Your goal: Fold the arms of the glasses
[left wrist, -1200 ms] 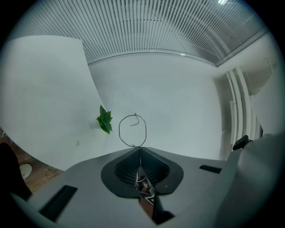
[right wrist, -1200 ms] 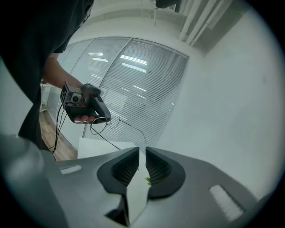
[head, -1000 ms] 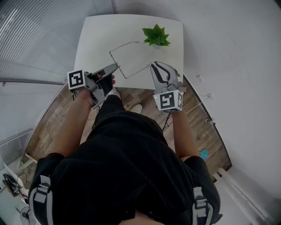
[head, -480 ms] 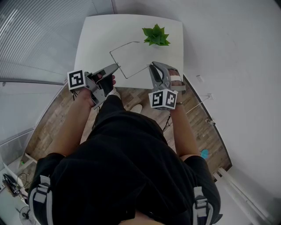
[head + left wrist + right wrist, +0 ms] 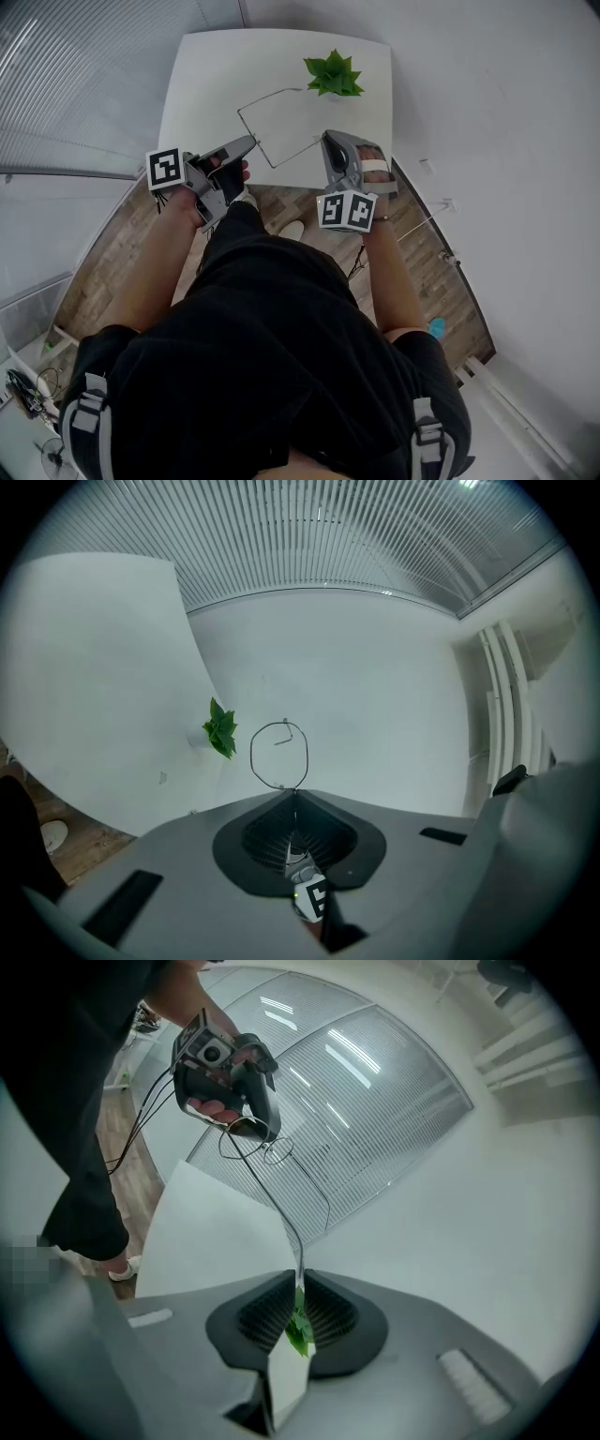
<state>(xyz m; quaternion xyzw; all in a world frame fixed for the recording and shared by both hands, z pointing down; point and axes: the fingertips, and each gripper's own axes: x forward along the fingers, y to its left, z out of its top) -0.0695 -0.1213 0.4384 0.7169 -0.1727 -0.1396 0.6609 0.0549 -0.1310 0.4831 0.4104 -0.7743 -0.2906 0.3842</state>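
Thin wire glasses (image 5: 254, 141) hang above the white table (image 5: 197, 84), stretched between my two grippers. My left gripper (image 5: 249, 142) points level and is shut on the frame; in the left gripper view one round lens loop (image 5: 251, 757) stands just beyond its closed jaws (image 5: 293, 797). My right gripper (image 5: 326, 140) tilts slightly down. Its jaws are closing on the tip of one glasses arm (image 5: 272, 1199), which runs from the right gripper (image 5: 300, 1274) up to the left gripper (image 5: 265, 1129) and the lenses there.
A small green plant (image 5: 333, 77) stands at the table's far right corner and also shows in the left gripper view (image 5: 221, 729). Wooden floor (image 5: 122, 262) and the person's legs lie below the table's near edge. White walls surround the table.
The right gripper rolled about its own axis, sank a little, and its jaws came together on the glasses arm. The left gripper stayed still.
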